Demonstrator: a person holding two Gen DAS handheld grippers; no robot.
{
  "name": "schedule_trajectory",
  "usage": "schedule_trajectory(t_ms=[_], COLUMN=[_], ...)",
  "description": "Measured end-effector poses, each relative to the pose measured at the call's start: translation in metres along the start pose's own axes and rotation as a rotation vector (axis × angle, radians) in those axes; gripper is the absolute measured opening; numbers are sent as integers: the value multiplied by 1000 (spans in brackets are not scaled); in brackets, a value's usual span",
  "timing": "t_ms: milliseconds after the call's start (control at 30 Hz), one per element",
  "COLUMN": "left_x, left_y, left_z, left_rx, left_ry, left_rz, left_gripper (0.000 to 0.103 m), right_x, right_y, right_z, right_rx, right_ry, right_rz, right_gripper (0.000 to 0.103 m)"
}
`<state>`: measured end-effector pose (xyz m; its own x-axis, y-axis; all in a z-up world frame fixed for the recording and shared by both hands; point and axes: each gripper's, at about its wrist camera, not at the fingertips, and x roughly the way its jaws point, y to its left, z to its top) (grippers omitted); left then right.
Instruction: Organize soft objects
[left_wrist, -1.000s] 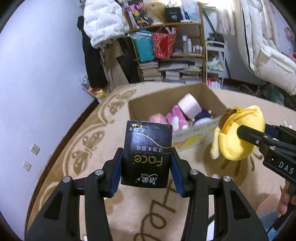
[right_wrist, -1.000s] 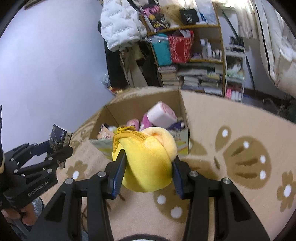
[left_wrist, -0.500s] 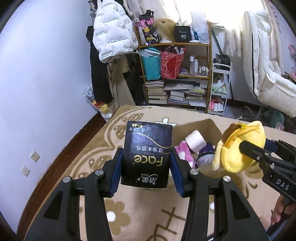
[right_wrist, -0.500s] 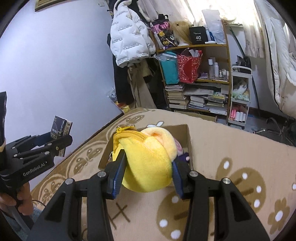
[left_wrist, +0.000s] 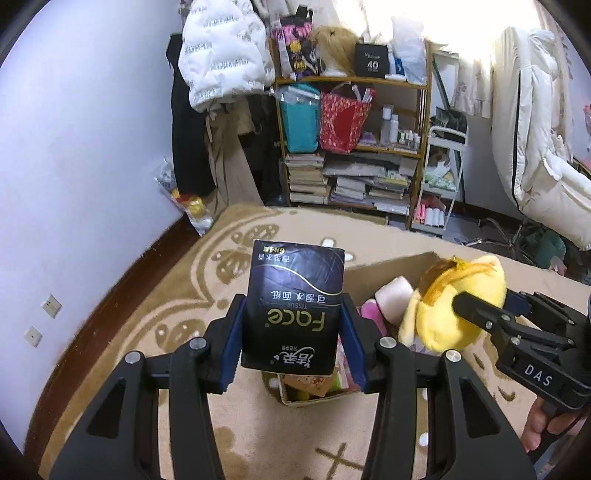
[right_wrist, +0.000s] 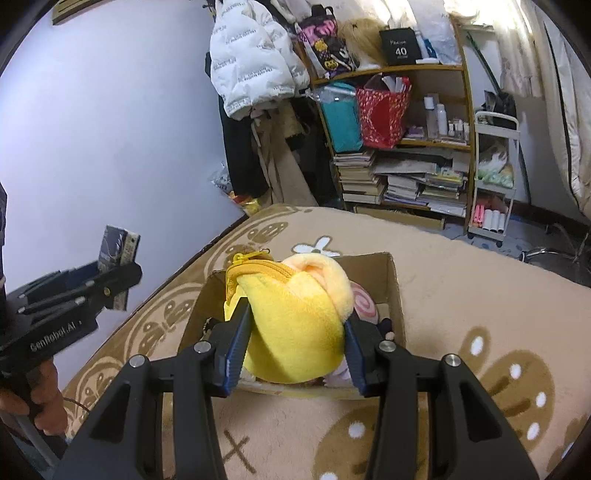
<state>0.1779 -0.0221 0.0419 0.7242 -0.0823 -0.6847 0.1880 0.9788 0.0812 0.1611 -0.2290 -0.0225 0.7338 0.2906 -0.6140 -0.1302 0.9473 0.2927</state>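
- Left wrist view: the left hand-held gripper (left_wrist: 293, 341) is clenched on a black tissue pack (left_wrist: 295, 308), held upright in the air above the near-left end of the cardboard box (left_wrist: 388, 267).
- Right wrist view: the right hand-held gripper (right_wrist: 295, 349) grips a yellow plush pouch (right_wrist: 293, 332) with its zipper on top, held over the open box.
- A pink roll (right_wrist: 364, 304) and other soft items lie inside the box.
- The box sits on a beige patterned rug (right_wrist: 480, 295).
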Motion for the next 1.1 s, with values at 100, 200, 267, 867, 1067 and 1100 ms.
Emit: schedule_trajectory(t_ms=[100, 200, 267, 867, 1067, 1100], left_x=[14, 28, 39, 103, 93, 91], left_y=[-4, -7, -10, -24, -23, -23], left_z=[-7, -11, -14, -35, -36, -36], left_rx=[21, 16, 14, 57, 68, 70], left_ry=[10, 30, 45, 152, 150, 153], left_rz=[38, 11, 12, 34, 35, 28], left_gripper=[47, 47, 47, 59, 80, 82], right_x=[12, 23, 30, 64, 54, 51], right_y=[-6, -9, -11, -27, -27, -28], right_z=[-1, -3, -5, -27, -25, -24], right_rx=[23, 18, 17, 36, 49, 59], right_ry=[13, 29, 39, 132, 130, 126], right_rz=[10, 3, 2, -25, -28, -27], right_gripper=[49, 50, 50, 59, 66, 73])
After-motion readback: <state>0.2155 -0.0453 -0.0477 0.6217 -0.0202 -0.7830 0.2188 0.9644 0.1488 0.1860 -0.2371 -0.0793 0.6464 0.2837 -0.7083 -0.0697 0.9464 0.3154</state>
